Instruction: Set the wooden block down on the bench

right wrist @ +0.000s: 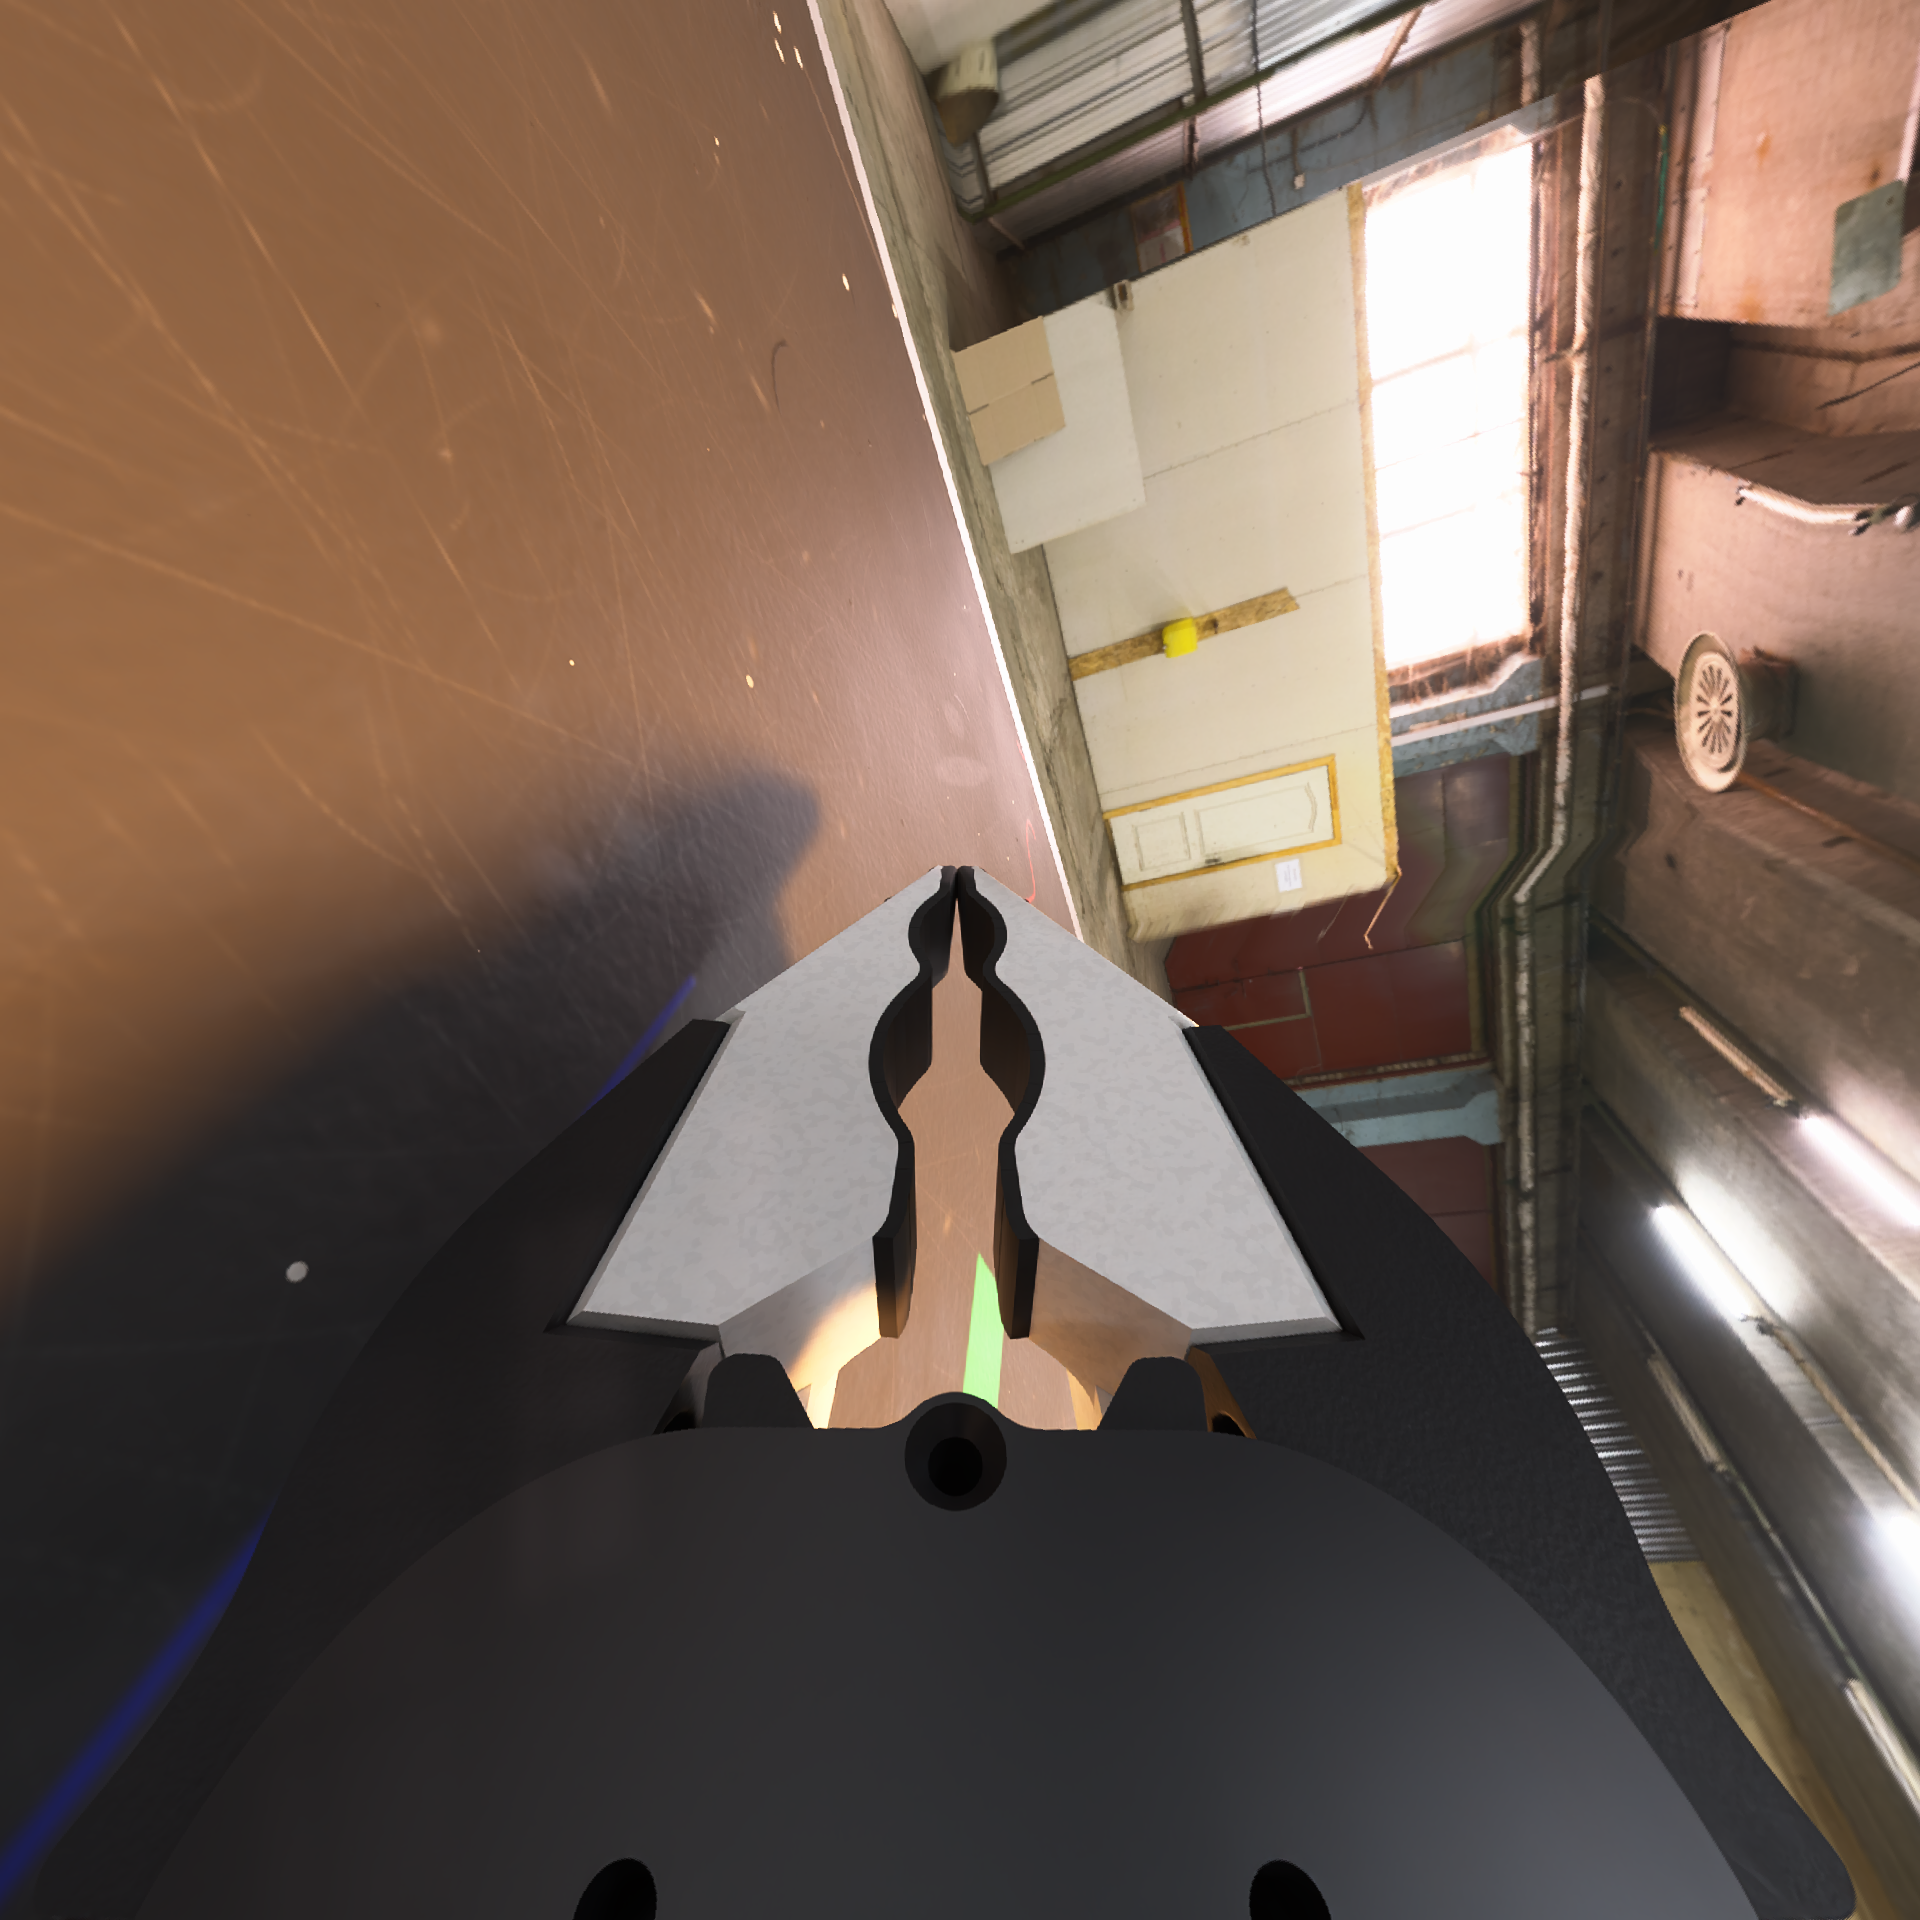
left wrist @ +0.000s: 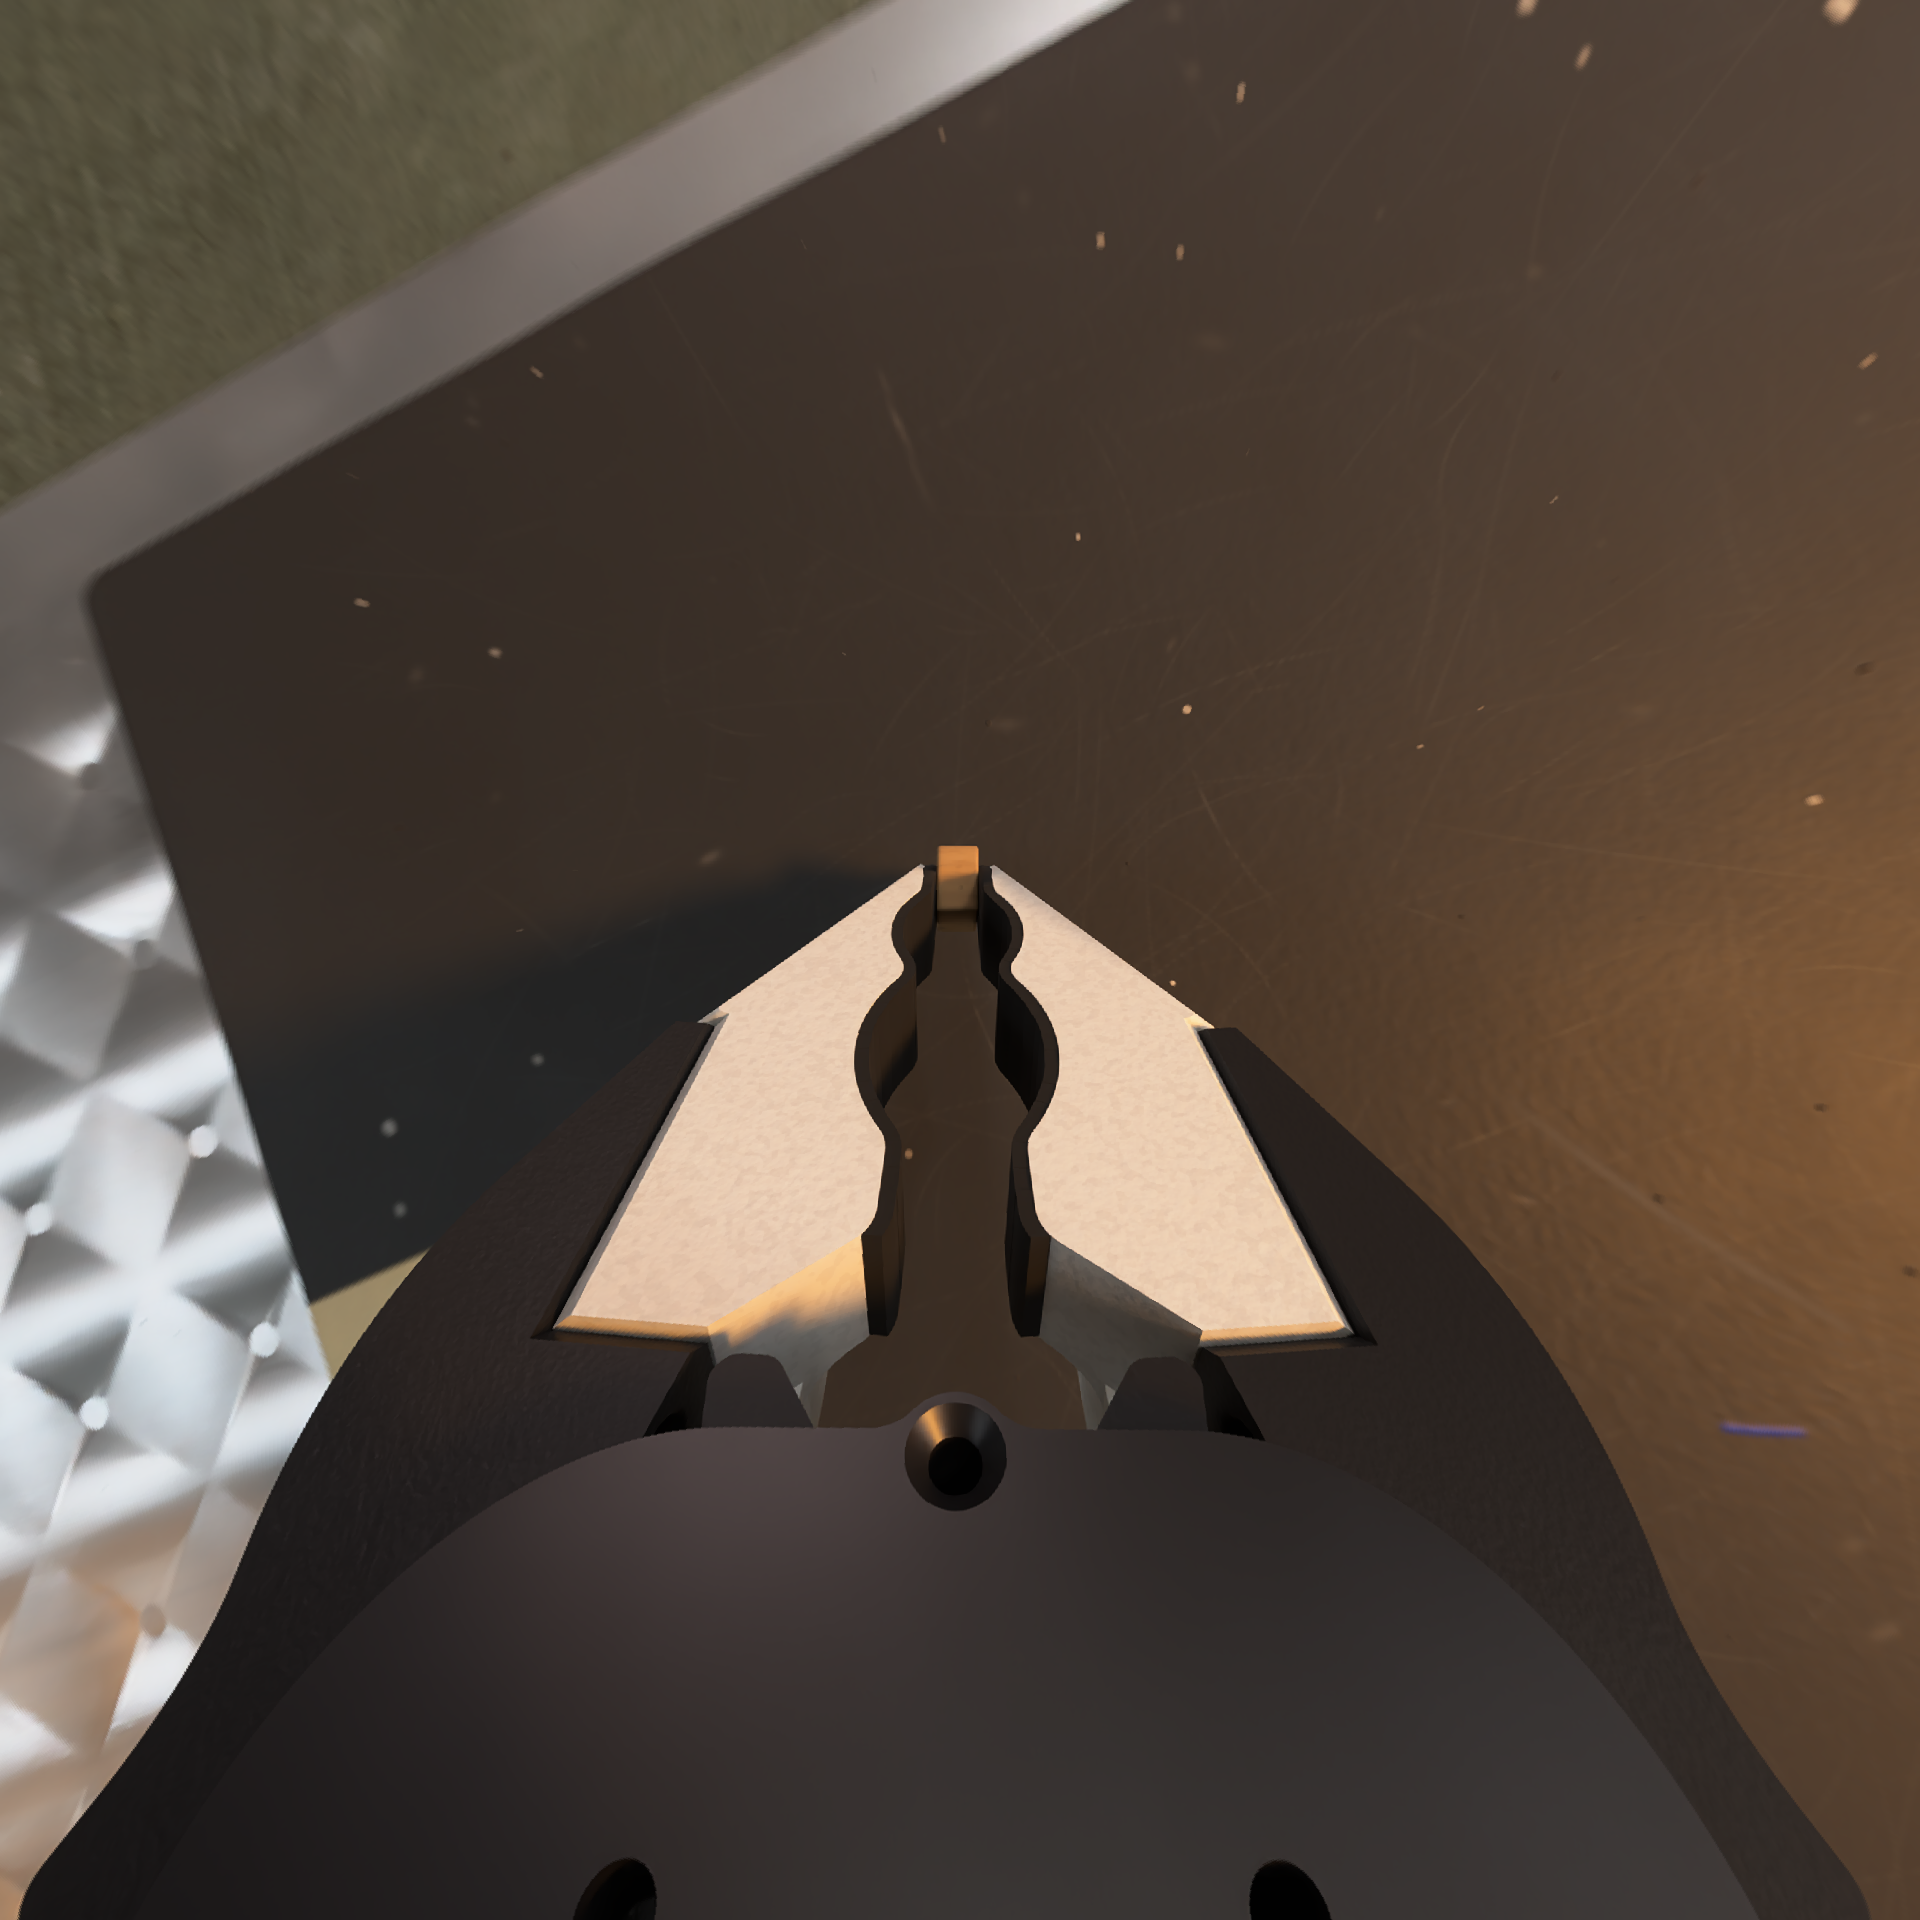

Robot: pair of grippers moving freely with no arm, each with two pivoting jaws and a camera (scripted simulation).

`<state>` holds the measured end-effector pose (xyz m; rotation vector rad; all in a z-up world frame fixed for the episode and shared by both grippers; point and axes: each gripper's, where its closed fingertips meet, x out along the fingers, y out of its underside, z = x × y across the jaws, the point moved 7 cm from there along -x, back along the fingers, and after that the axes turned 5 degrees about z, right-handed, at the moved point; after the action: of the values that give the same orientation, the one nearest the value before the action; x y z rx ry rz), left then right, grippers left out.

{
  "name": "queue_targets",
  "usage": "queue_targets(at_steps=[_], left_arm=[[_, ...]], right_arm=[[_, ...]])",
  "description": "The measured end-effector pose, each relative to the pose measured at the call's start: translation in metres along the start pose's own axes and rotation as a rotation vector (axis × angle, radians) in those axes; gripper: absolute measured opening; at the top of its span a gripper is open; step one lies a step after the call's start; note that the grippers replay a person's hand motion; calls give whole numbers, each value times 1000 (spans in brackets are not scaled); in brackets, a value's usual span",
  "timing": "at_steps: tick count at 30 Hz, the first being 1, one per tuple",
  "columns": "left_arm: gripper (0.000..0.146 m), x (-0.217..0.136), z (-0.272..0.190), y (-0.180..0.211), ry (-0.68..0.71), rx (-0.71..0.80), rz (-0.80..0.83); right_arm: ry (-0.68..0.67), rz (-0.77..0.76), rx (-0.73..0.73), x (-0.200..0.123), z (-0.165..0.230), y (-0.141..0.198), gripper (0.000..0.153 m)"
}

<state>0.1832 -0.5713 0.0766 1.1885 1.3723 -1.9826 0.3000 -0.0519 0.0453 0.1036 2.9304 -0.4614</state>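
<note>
In the left wrist view my left gripper [left wrist: 957, 883] is shut on a small wooden block [left wrist: 957, 864], which sticks out a little past the fingertips. It hangs over the dark scratched bench top [left wrist: 1143, 468]; I cannot tell whether the block touches it. In the right wrist view my right gripper [right wrist: 955, 878] is shut with the fingertips together and nothing between them, over the same scratched bench top [right wrist: 416, 416], lit orange here.
The bench's metal rim [left wrist: 436, 312] and corner lie to the left, with embossed metal plate [left wrist: 114, 1143] below it. In the right wrist view the bench edge [right wrist: 966, 520] runs diagonally, with a workshop room beyond. A green strip [right wrist: 982, 1340] and a blue line [right wrist: 135, 1662] lie on the bench.
</note>
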Motion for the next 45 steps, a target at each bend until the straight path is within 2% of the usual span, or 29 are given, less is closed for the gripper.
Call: queue_targets(at_steps=[3,8,10,12,15,18,21,23,27,29,30,36,42,45], left_arm=[[7,-33,-1,-4,-39,-35,-107],[7,-132,-31,-7,-96,-74,-437],[7,-163,-59,3,-64,-55,-527],[7,-175,-95,16,26,-32,-564],[7,-165,-161,39,235,-35,-564],[7,-140,-232,55,433,-35,-499],[7,-126,-302,55,560,56,-466],[7,-117,-341,51,583,136,-412],[7,-98,-398,41,569,273,-352],[7,-87,-417,39,543,308,-322],[7,-82,-425,39,533,326,-308],[7,-70,-446,38,418,418,-220],[7,-69,-446,36,476,402,-193],[14,-70,-447,38,511,398,-197]], right_arm=[[2,-1,-1,0,0,0,0],[31,-19,-34,-3,-1,-2,5],[56,-45,-69,-6,-1,-5,10],[62,-74,-82,-10,-1,-8,13],[64,-127,-69,-15,-4,-12,32],[66,-198,-11,-21,-8,-16,38],[-5,-267,116,-23,-12,-21,41],[-190,-308,222,-26,-14,-24,42],[-674,-399,351,-52,-25,-26,43],[-929,-459,359,-70,-24,-21,40],[-980,-467,360,-77,-23,-18,40],[-1062,-409,305,-105,-5,-1,37],[-1054,-394,315,-109,2,5,30],[-1055,-388,307,-111,5,9,26]])
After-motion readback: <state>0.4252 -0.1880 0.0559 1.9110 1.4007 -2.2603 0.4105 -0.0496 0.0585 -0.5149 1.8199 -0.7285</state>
